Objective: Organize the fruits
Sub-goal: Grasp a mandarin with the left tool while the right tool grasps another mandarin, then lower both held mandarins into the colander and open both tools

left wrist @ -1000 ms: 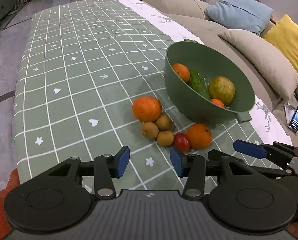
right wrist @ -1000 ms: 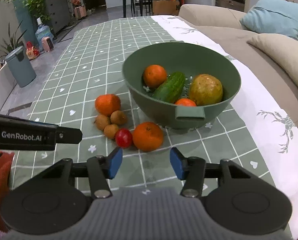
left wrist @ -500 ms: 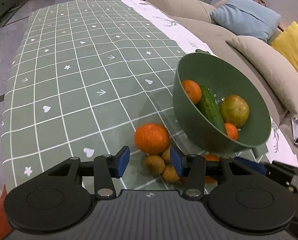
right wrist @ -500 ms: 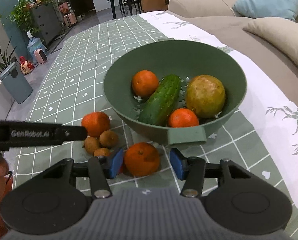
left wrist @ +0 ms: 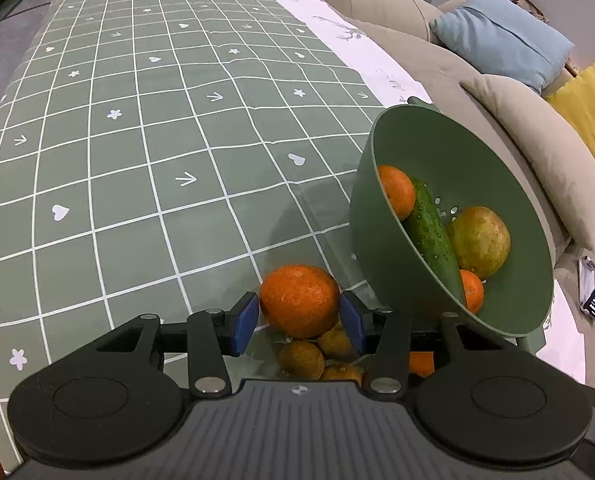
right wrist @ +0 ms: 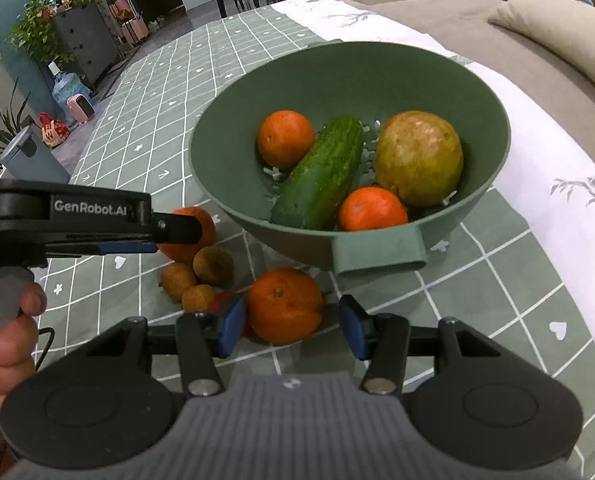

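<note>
Straddling two loose oranges, both claws are sitting low over the green checked desk (left wrist: 145, 152). The left claw (left wrist: 297, 320) is standing open around the far orange (left wrist: 299, 300), its blue pads just beside the peel; whether they are touching cannot be told. The right claw (right wrist: 293, 326) is also open, its jaws having just been closing around the near orange (right wrist: 284, 304), with a gap showing on the right side. Beside these oranges are lying three small brown fruits (right wrist: 213, 265) and a red one, all just left of the green bowl (right wrist: 349, 60). Judged from this, each orange is being framed for lifting into the bowl, where two oranges, a cucumber (right wrist: 321, 176) and a large yellow-green fruit are already resting.
</note>
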